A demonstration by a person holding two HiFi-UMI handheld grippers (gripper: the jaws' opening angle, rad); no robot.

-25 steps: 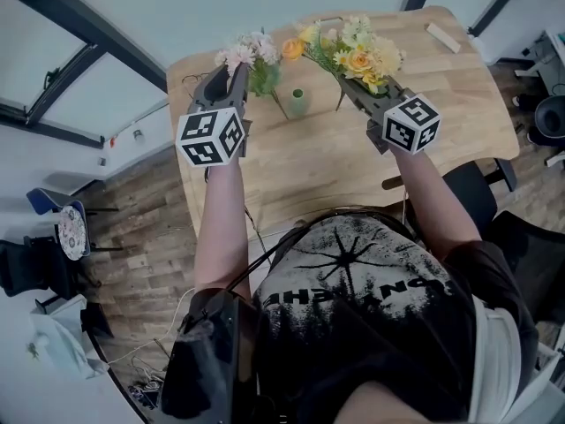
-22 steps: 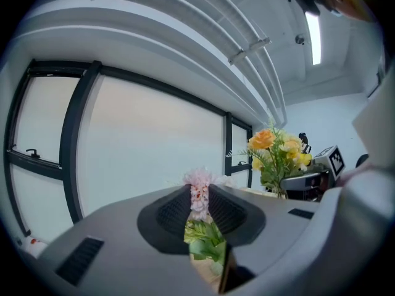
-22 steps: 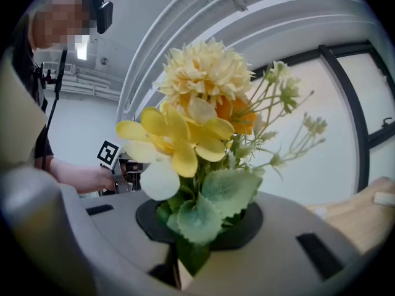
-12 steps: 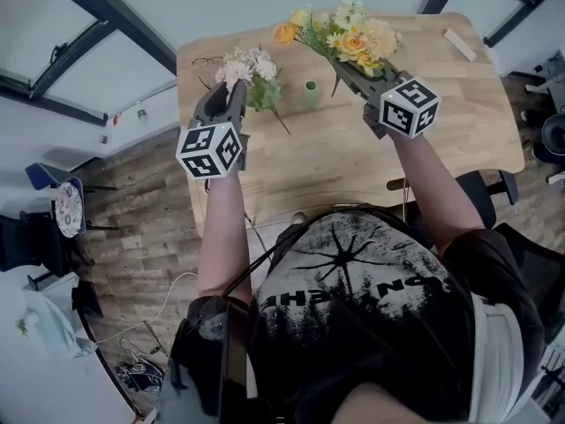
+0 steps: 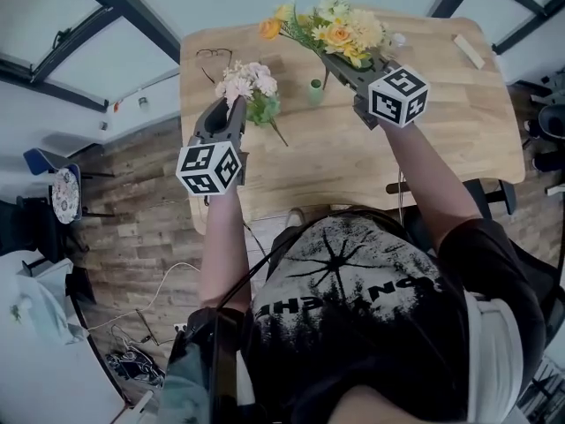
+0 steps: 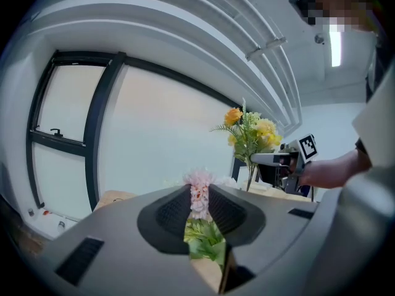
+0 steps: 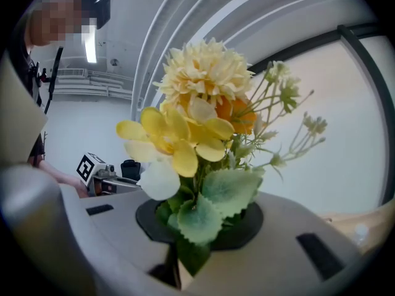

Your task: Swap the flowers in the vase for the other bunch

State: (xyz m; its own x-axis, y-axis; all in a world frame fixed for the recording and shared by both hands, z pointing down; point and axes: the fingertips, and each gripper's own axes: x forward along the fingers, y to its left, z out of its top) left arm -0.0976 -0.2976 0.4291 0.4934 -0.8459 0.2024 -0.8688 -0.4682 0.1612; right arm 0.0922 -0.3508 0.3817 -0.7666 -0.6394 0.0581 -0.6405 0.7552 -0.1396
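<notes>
A small green vase [image 5: 315, 91] stands empty near the far middle of the wooden table [image 5: 441, 104]. My left gripper [image 5: 231, 104] is shut on the pink bunch [image 5: 250, 85], held left of the vase; pink blooms and green leaves [image 6: 200, 227] sit between its jaws. My right gripper [image 5: 340, 60] is shut on the yellow and orange bunch [image 5: 331, 26], held above and just right of the vase. That bunch [image 7: 197, 159] fills the right gripper view, its leaves clamped between the jaws. The right gripper with the yellow bunch [image 6: 250, 134] also shows in the left gripper view.
A pair of glasses [image 5: 212, 56] lies at the table's far left corner. A small wooden block [image 5: 467, 49] lies at the far right. A chair [image 5: 494, 193] stands at the right of the table, above a wood floor [image 5: 132, 201].
Both grippers have shifted left across the table with their bunches. The pink bunch has come lower and nearer the left edge; the yellow bunch now sits over the vase.
</notes>
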